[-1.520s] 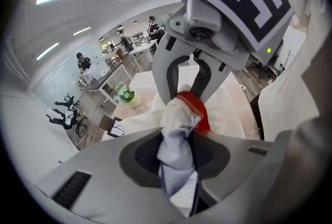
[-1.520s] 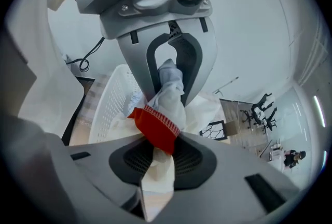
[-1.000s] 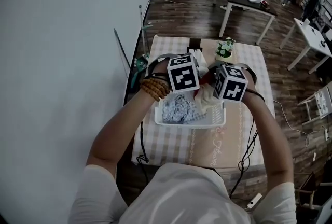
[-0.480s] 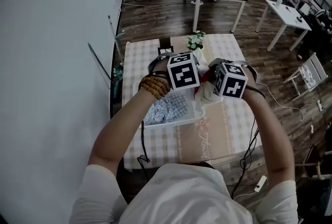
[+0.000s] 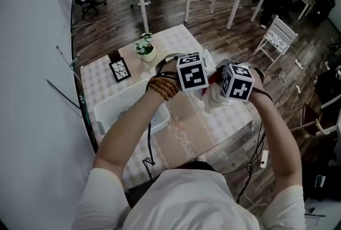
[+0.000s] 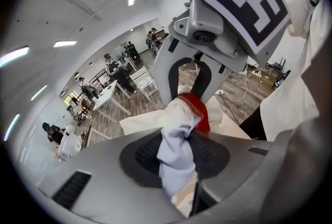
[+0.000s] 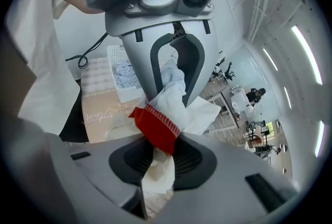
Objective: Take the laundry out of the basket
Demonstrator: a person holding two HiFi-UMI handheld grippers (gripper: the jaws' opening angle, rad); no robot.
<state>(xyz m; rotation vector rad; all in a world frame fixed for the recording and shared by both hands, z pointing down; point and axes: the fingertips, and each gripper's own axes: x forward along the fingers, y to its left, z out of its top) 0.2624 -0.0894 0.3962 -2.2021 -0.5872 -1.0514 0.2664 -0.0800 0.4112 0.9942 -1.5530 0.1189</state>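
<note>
Surface (image 5: 100, 83): covered by a checked cloth, with a plain runner down the middle.
Laundry basket (image 5: 108, 111): white, perforated walls; stands at the left end of the surface, partly under the left forearm.
Patterned cloth (image 7: 124, 73): blue and white, lies inside the basket.
Picture frame (image 5: 119, 69): small, dark-edged; stands upright beyond the basket.
Flower pot (image 5: 145, 52): pale pot with white blossoms, just right of the frame.
Left tool (image 6: 179, 158): jaws clamped on the white end of the garment, whose fabric bunches between the pads.
Garment (image 5: 213, 97): white cloth with a red patterned band; out of the basket, stretched between the two tools above the runner, to the right of the basket.
Right tool (image 7: 158, 158): jaws closed on the red-banded end of the garment; faces the left tool closely.
</note>
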